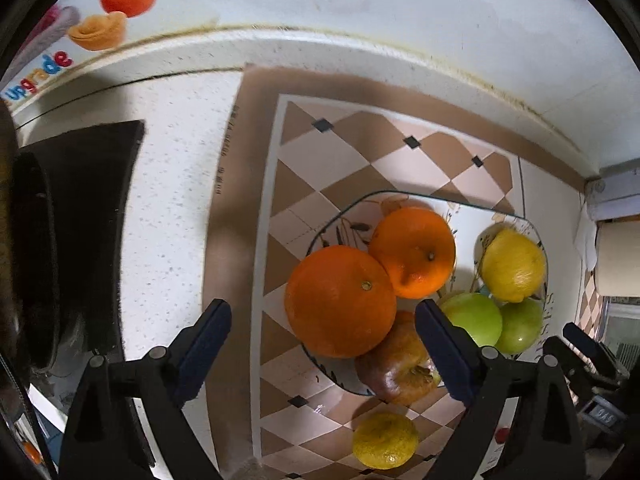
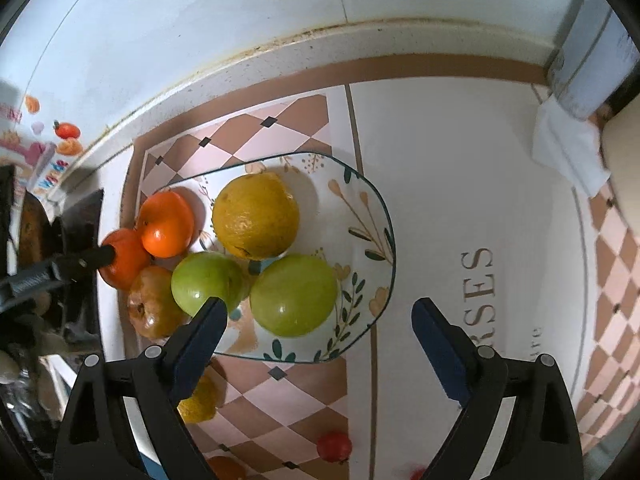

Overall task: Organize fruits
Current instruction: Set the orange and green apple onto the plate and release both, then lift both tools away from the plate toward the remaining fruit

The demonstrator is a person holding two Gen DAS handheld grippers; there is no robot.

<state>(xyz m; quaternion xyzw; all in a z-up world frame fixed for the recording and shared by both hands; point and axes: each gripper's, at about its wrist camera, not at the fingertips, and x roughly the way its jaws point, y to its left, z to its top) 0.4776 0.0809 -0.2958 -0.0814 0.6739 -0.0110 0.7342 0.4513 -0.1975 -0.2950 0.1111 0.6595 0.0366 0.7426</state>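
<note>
Both of your tools are over the plate, a floral glass dish sitting on a checked mat on the tabletop, and each one is released with nothing between its pads. Your left hand-held gripper stands wide above the big orange, which rests on the plate's edge against a smaller orange, with a brownish, bruised apple just below them. Your right hand-held gripper gapes just as wide over the near green apple, beside a second green apple and a yellow citrus. That reads as a drop-off: the fruit on the plate looks freshly set down and you are between deliveries. The gathering is not finished, though. A small yellow lemon lies on the mat just off the plate's near rim, and a small red fruit sits lower on the mat, well apart from the plate. For the next move, lift clear without nudging the big orange, which looks ready to roll, then come down on the lemon with the jaws straddling it.
</note>
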